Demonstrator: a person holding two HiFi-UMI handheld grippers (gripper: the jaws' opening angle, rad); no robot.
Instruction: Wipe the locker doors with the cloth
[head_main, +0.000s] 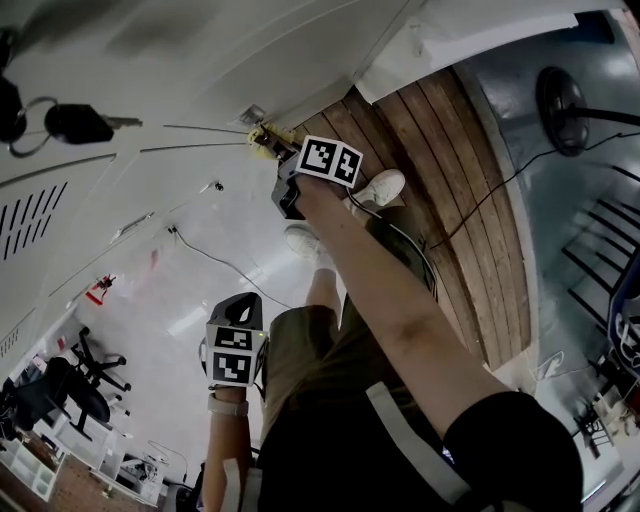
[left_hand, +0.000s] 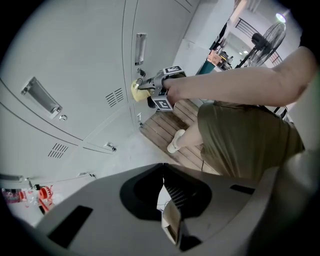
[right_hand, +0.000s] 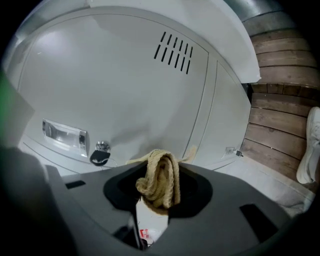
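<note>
A bunched yellow cloth (right_hand: 159, 181) sits between the jaws of my right gripper (right_hand: 160, 187), which is shut on it. In the head view that right gripper (head_main: 272, 150) holds the cloth (head_main: 262, 142) against the pale grey locker door (head_main: 150, 110) low down. The left gripper view shows the same cloth (left_hand: 138, 90) pressed on a door (left_hand: 85, 65) near a lock and a label holder (left_hand: 140, 48). My left gripper (left_hand: 161, 182) hangs back at the person's side, jaws together with nothing between them; in the head view it is low (head_main: 236, 345).
A key (right_hand: 100, 156) hangs in a lock beside a label holder (right_hand: 64, 134) on the door ahead. Another key (head_main: 80, 123) hangs at upper left. Wooden floorboards (head_main: 430, 170) lie to the right. A white shoe (head_main: 378, 190) stands close to the lockers. A fan (head_main: 562, 95) stands farther right.
</note>
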